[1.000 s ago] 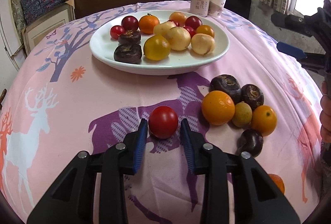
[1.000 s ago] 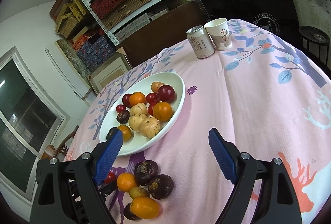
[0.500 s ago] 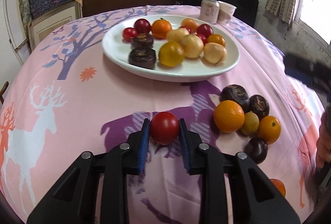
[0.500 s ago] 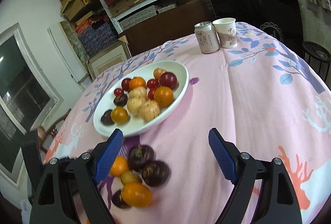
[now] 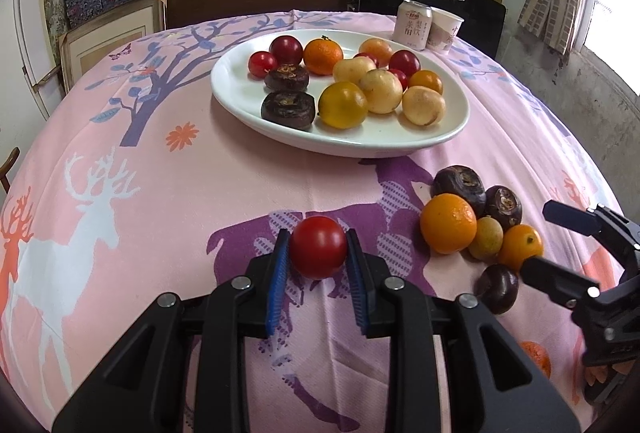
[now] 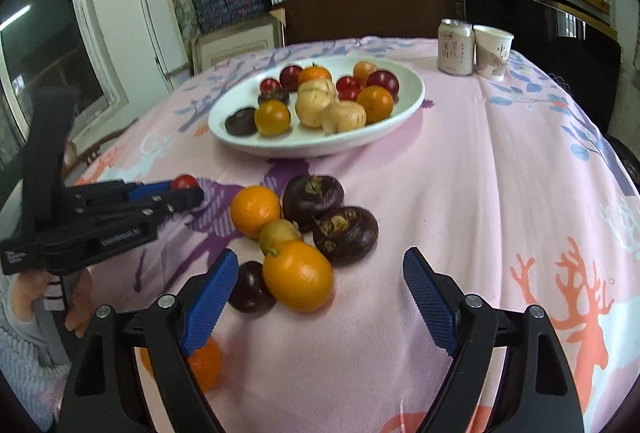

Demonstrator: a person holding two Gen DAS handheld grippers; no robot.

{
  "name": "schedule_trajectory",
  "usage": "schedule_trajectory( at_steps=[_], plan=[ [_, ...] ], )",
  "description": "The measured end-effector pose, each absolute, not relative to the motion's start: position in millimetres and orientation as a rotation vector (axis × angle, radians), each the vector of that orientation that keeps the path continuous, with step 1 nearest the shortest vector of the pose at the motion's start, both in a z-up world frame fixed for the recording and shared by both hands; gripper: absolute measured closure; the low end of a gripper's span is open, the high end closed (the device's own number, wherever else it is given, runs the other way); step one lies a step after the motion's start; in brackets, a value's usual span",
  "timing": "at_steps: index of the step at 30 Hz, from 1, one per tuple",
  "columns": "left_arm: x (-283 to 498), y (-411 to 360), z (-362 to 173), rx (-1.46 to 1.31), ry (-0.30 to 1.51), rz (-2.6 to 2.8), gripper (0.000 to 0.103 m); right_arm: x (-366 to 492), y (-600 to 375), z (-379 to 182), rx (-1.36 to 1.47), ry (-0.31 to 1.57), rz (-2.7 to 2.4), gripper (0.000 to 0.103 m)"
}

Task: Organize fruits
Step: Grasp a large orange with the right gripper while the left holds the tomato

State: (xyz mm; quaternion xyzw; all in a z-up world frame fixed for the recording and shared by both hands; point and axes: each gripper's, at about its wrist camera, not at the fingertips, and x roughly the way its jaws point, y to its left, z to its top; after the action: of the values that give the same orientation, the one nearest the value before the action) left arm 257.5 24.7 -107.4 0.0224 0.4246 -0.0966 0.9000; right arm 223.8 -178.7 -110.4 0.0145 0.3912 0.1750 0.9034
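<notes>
My left gripper (image 5: 318, 247) is shut on a red tomato (image 5: 318, 247) just above the pink tablecloth; it also shows in the right wrist view (image 6: 185, 189), with the tomato (image 6: 184, 181) at its tip. A white plate (image 5: 248, 109) with several fruits sits farther back. My right gripper (image 6: 316, 273) is open and empty, hovering over a loose pile: an orange (image 6: 256, 211), an oval orange fruit (image 6: 298, 275), two dark water chestnuts (image 6: 314, 195) and a small dark fruit (image 6: 250, 289). It shows at the right edge of the left wrist view (image 5: 560, 245).
A drink can (image 5: 412, 25) and a paper cup (image 5: 446, 29) stand behind the plate at the table's far edge. Another orange (image 6: 206, 365) lies near the front table edge under my right gripper's left finger. Shelves and a chair stand beyond the table.
My left gripper closed on the red tomato and lifted it slightly. My right gripper swung left and down until it hovered over the loose fruit pile.
</notes>
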Motion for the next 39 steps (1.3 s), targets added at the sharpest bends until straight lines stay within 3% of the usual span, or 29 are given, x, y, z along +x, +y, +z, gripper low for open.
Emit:
schedule_trajectory(
  at_steps=[12, 17, 23, 25, 29, 39],
  plan=[
    [257.9, 24.1, -111.0, 0.053, 0.891, -0.191, 0.076, 224.8, -229.5, -111.1, 0.186, 0.793, 0.222, 0.019],
    [258.6, 26.5, -111.7, 0.043, 0.896, -0.182, 0.076, 226.4, -219.3, -112.3, 0.125, 0.814, 0.243, 0.031],
    [258.2, 25.3, -112.2, 0.049, 0.897, -0.183, 0.076, 226.1, -212.0, -121.1, 0.089, 0.876, 0.253, 0.035],
    [258.1, 25.1, -112.3, 0.048, 0.898, -0.183, 0.076, 222.5, -206.4, -121.7, 0.063, 0.878, 0.265, 0.04],
    [257.8, 24.9, -112.3, 0.053, 0.897, -0.182, 0.076, 216.7, -203.6, -123.0, 0.051, 0.885, 0.28, 0.061],
    [256.1, 23.9, -111.2, 0.058, 0.879, -0.183, 0.076, 214.0, -210.3, -118.2, 0.099, 0.853, 0.293, 0.062]
  ],
)
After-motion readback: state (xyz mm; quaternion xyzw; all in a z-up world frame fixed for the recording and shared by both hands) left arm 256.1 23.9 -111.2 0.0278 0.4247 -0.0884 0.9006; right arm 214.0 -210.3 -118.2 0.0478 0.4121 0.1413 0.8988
